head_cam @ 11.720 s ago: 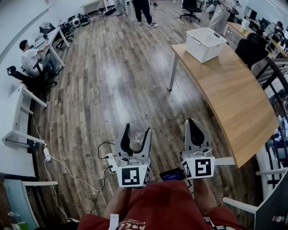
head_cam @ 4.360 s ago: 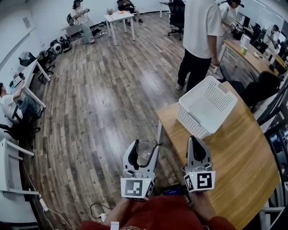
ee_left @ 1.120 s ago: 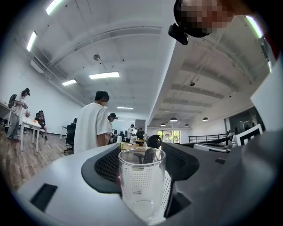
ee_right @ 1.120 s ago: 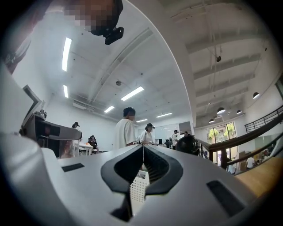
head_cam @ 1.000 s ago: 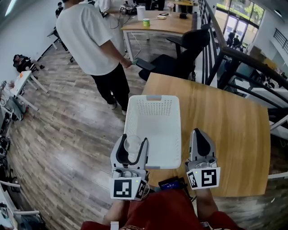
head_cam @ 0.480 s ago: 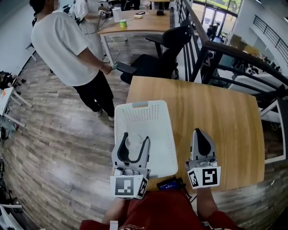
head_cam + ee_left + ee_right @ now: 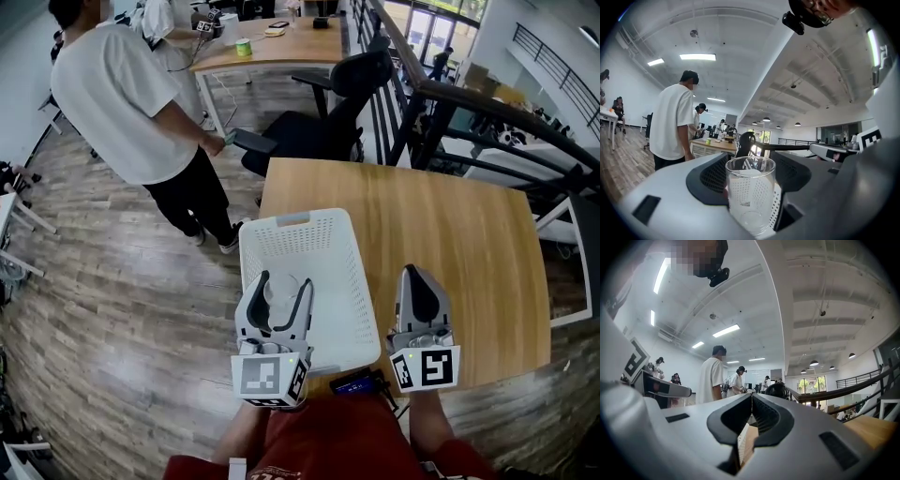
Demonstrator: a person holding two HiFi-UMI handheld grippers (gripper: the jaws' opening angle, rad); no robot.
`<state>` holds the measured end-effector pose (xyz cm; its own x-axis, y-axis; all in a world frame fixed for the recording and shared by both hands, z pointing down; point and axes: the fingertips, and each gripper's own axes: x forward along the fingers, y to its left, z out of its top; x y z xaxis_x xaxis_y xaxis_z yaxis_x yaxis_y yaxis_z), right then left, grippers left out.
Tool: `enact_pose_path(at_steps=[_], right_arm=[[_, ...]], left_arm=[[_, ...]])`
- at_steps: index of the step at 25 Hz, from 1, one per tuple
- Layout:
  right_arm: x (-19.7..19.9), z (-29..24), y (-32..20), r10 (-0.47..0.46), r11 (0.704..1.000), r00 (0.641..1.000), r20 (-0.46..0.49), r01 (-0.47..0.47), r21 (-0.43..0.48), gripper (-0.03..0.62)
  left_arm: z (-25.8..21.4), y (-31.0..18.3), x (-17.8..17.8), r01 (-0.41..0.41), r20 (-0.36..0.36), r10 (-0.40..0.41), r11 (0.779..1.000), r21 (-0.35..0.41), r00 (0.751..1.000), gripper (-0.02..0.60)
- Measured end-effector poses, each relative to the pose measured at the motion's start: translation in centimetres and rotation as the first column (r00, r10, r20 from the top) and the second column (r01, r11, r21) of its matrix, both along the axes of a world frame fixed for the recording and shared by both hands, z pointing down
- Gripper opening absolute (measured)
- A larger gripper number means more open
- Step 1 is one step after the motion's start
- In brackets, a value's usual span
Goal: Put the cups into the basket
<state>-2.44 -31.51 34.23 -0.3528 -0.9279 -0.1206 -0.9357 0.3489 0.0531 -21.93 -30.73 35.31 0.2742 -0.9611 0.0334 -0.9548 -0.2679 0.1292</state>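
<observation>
Head view: left gripper (image 7: 286, 279) with cup (image 7: 283, 294) now seemingly over basket (image 7: 314, 246).

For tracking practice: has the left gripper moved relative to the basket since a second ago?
Yes. The left gripper, shut on the cup, has moved from the left rim of the basket inward, over its inside.

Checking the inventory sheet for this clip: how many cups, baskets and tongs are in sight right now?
cup: 1
basket: 1
tongs: 2, left tongs and right tongs
total: 4
</observation>
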Motion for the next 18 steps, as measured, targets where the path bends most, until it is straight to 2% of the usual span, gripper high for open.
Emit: enact_pose_path(at_steps=[6, 13, 18], right_arm=[[0.1, 0.2, 0.5, 0.032, 0.999, 0.999, -0.007, -0.032, -0.005, 0.012], [1.8, 0.5, 1.2, 0.068, 0.998, 0.998, 0.006, -0.068, -0.013, 0.012], [2.4, 0.9, 1.3, 0.078, 0.997, 0.997, 0.017, -0.077, -0.02, 0.012]], left_arm=[[1.4, -1.1, 0.1, -0.052, 0.03, 0.055, 0.995, -0.084, 0.998, 0.29], [2.5, -2.3, 1.2, -0.084, 0.078, 0.096, 0.986, -0.145, 0.992, 0.29], [4.0, -2.9, 2.1, -0.104, 0.117, 0.131, 0.971, -0.215, 0.984, 0.29]])
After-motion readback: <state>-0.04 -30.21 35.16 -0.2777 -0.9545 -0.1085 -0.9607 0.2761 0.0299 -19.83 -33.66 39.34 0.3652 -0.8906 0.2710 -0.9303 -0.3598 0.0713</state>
